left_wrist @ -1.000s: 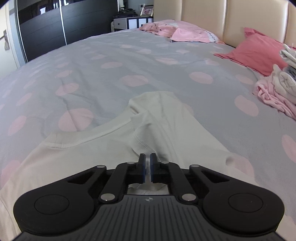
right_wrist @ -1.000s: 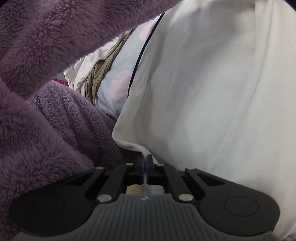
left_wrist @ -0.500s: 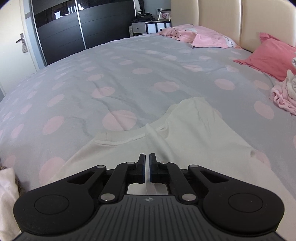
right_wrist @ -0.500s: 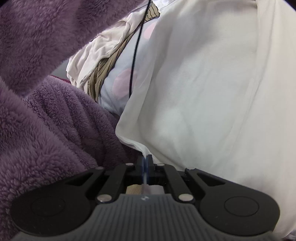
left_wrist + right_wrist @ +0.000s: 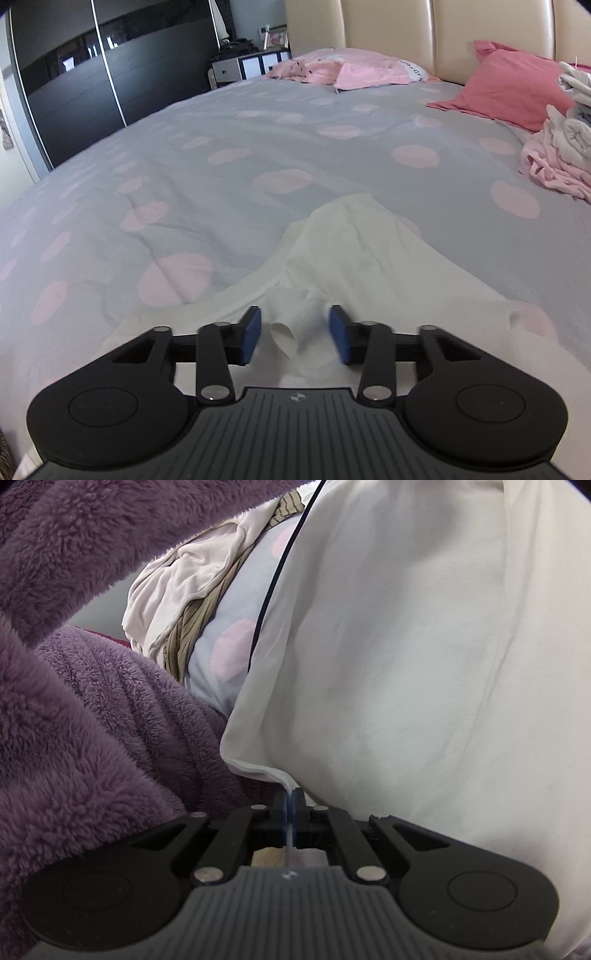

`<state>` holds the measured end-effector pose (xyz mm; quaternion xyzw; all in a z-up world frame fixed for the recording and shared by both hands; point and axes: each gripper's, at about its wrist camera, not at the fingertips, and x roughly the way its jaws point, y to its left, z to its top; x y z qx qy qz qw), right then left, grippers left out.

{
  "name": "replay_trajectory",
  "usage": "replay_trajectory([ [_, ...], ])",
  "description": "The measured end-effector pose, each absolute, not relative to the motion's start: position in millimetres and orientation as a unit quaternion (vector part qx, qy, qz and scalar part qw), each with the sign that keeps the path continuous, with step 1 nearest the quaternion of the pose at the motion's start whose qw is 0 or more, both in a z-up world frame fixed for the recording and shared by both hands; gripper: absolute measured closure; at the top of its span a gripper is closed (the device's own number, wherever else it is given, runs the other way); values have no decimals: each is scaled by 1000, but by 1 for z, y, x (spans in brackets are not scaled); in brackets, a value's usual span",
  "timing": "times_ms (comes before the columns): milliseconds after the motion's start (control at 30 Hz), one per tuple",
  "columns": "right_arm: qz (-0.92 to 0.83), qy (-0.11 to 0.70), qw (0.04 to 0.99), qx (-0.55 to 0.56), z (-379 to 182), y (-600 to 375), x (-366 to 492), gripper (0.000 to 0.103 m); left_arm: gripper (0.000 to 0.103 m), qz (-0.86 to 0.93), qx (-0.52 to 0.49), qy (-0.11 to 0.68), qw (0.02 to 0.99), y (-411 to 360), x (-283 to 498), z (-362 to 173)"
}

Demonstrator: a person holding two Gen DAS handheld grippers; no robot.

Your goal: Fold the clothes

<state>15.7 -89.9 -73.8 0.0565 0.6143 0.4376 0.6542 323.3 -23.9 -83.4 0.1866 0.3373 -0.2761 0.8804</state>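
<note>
A white garment (image 5: 354, 258) lies spread on the grey bedspread with pink dots (image 5: 221, 166). My left gripper (image 5: 295, 338) hovers over a rumpled fold of it near the neckline; its jaws are opening, and the cloth stands between the blue pads (image 5: 251, 334) without being pressed. In the right wrist view the same white garment (image 5: 424, 664) fills the right side. My right gripper (image 5: 291, 803) is shut on its hem corner, a thin strip of white cloth pinched between the pads.
A purple fleece sleeve (image 5: 92, 720) crowds the left of the right wrist view, with a striped and white bundle (image 5: 184, 602) behind it. Pink pillows (image 5: 509, 85), a pile of clothes (image 5: 557, 147), a beige headboard (image 5: 406, 33) and a black wardrobe (image 5: 92, 74) ring the bed.
The left gripper's jaws have parted and let go of the white cloth, which now sits loose between them. The right gripper keeps its pinch on the hem; the purple sleeve has shifted.
</note>
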Motion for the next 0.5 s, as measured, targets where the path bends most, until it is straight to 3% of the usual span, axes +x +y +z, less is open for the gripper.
replay_trajectory([
  [100, 437, 615, 654, 57, -74, -91, 16, 100, 94, -266, 191, 333, 884, -22, 319, -78],
  [333, 439, 614, 654, 54, -73, -88, 14, 100, 100, -218, 159, 372, 888, 16, 324, -41],
  [500, 442, 614, 652, 52, -72, -86, 11, 100, 101, -159, 151, 418, 881, 47, 337, -46],
])
